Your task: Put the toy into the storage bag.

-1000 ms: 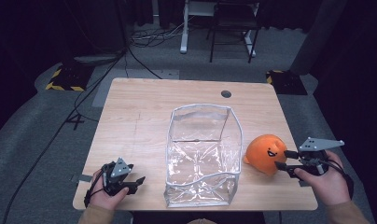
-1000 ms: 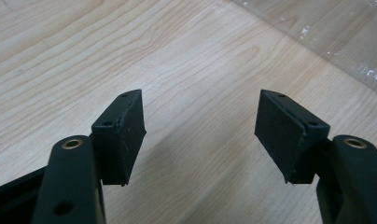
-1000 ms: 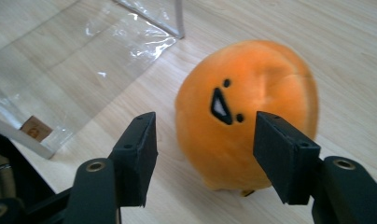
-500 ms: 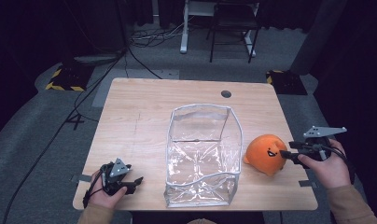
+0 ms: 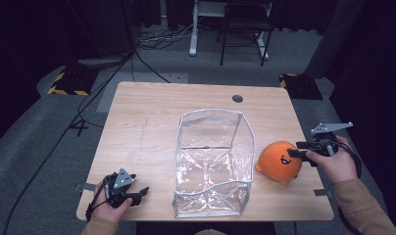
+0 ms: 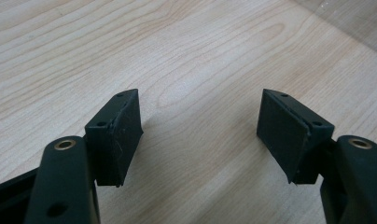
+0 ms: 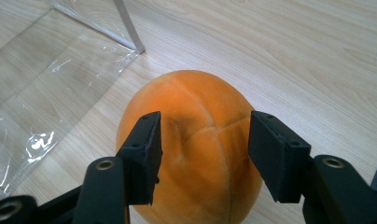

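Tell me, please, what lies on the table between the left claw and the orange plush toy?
In the high view, the clear plastic bag lies between left claw and orange plush toy.

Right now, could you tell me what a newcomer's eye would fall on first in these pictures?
The bright orange plush toy with a smiling face stands out first, lying on the table near its right edge. The right tongs straddle it, jaws just closing, not yet visibly pinching. Next comes the clear plastic bag, standing open mid-table, while the left tongs rest open near the front left corner.

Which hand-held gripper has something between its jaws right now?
The right hand-held gripper: its jaws, just closing, straddle the orange plush. The left hand-held gripper stands open over bare table.
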Motion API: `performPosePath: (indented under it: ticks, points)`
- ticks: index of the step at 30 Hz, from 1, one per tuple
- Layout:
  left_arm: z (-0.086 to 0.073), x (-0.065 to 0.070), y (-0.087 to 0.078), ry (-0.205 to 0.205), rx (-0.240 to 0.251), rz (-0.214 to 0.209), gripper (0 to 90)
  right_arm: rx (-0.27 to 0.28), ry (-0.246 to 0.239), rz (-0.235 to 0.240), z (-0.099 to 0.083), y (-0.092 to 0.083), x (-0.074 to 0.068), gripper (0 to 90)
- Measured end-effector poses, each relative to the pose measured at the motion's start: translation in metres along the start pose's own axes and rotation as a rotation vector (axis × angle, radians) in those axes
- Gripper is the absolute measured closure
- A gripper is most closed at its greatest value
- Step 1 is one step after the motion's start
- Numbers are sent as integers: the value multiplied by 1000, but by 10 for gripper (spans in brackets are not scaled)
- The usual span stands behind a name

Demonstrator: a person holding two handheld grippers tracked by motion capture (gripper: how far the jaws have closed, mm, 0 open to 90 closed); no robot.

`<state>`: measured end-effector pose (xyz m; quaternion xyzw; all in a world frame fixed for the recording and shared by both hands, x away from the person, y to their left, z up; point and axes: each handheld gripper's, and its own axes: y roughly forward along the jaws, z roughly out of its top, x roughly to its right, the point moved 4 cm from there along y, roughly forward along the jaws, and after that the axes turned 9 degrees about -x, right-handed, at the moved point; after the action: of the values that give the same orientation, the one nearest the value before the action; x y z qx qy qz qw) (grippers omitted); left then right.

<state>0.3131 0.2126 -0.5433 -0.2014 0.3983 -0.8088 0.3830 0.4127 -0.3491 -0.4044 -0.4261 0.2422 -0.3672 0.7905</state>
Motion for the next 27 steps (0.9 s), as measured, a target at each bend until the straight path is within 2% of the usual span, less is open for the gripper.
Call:
performPosePath:
  ticks: [8, 11, 13, 15, 17, 18, 27]
  points:
    - [0, 0, 0, -2, -2, -2, 310, -33, 49, 43, 0, 16, 7, 405]
    - [0, 0, 0, -2, -3, -2, 309, -48, 65, 58, -1, 20, 5, 433]
    - [0, 1, 0, -6, -3, -3, 306, -69, 45, 52, 1, 19, 1, 499]
    - [0, 1, 0, -3, -5, -5, 303, -82, 13, 29, 3, 15, -3, 611]
    - [1, 0, 0, 4, -6, -4, 302, -90, 0, 23, 5, 13, -5, 645]
    - [1, 0, 0, 6, -6, -4, 302, -91, -27, 12, 8, 10, -10, 689]
    - [2, 0, 1, 8, -7, -7, 296, -66, -93, -1, 20, -14, -24, 740]
